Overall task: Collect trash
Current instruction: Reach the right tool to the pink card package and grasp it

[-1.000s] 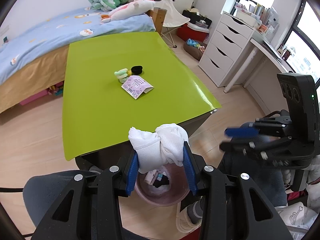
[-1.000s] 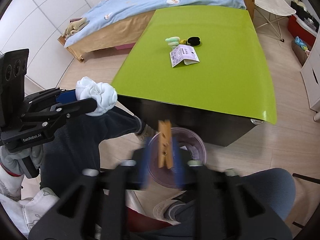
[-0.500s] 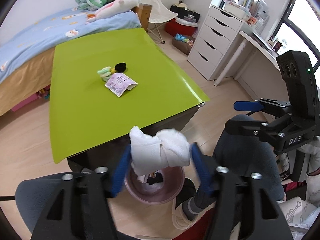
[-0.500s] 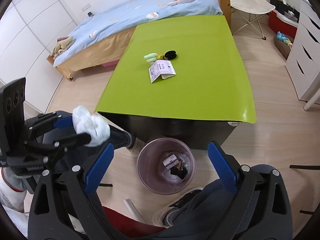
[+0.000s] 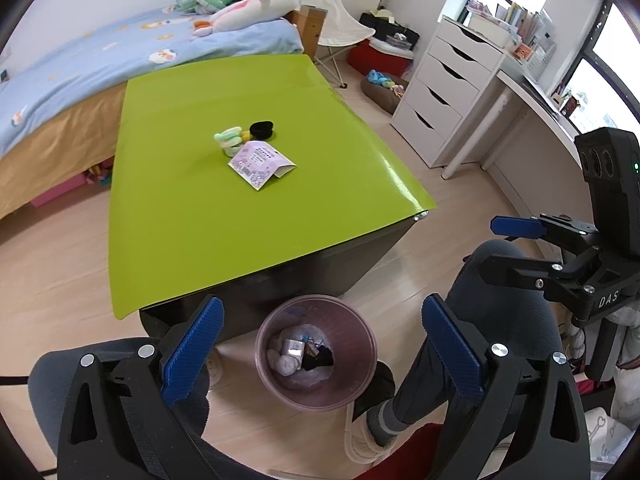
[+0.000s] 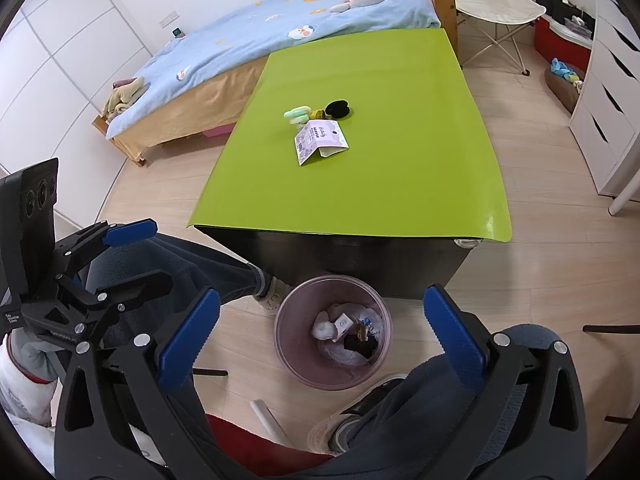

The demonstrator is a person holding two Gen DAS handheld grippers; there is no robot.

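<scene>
A pink waste bin (image 5: 259, 346) (image 6: 281, 338) stands on the floor against the front of the green table (image 5: 192, 216). Inside it lie a white cloth wad (image 5: 282, 360) (image 6: 323, 326), a small white box and dark scraps. My left gripper (image 5: 321, 308) (image 6: 156, 252) hangs over the bin, its jaws opening wide with nothing between them. My right gripper (image 6: 322, 296) (image 5: 500, 246) is above the bin too, jaws opening and empty. On the table lie a purple paper packet (image 5: 260, 162) (image 6: 320, 142), pale green rolls (image 5: 229, 139) and a black ring (image 5: 262, 130).
The person's legs and shoes (image 5: 384, 412) flank the bin. A bed (image 5: 80, 68) stands behind the table, white drawers (image 5: 440, 92) and a desk to the right, a folding chair (image 6: 496, 4) at the back. A white tube (image 6: 264, 412) lies on the floor.
The left gripper let go of the white cloth wad, which now lies in the bin. The right gripper dropped the wooden clothespin and spread its jaws wide.
</scene>
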